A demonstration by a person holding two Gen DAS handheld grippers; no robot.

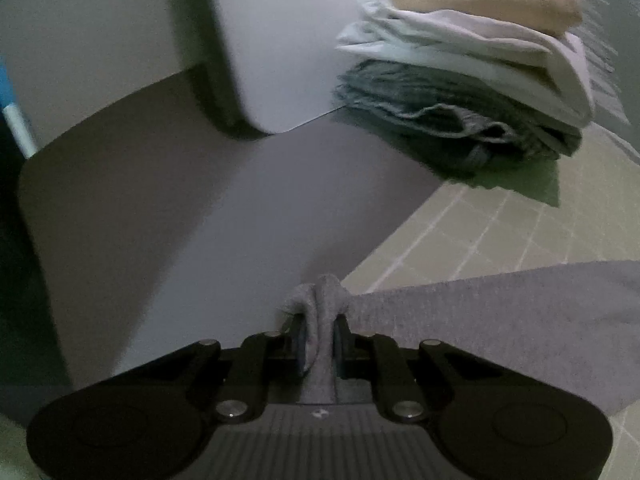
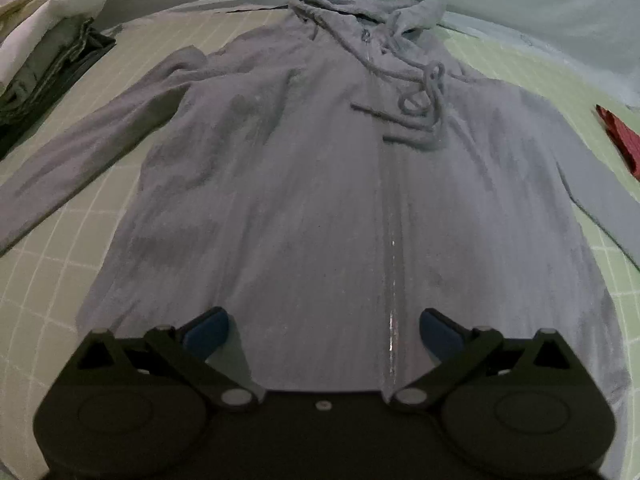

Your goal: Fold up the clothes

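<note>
A grey zip-up hoodie (image 2: 320, 184) lies flat, front up, on a green grid mat (image 2: 44, 280), hood and drawstrings at the far end. Its left sleeve (image 2: 80, 152) stretches out to the left. My left gripper (image 1: 318, 338) is shut on the bunched cuff end of that sleeve (image 1: 500, 320), which trails off to the right over the mat (image 1: 480, 232). My right gripper (image 2: 324, 332) is open and empty, hovering over the hoodie's lower hem, beside the zipper (image 2: 392, 280).
A stack of folded clothes (image 1: 472, 80), beige and white on dark green-grey, sits at the mat's far edge; it also shows at the left in the right wrist view (image 2: 44, 52). A grey table surface (image 1: 180, 220) lies beside the mat. A red cloth (image 2: 620, 140) lies at right.
</note>
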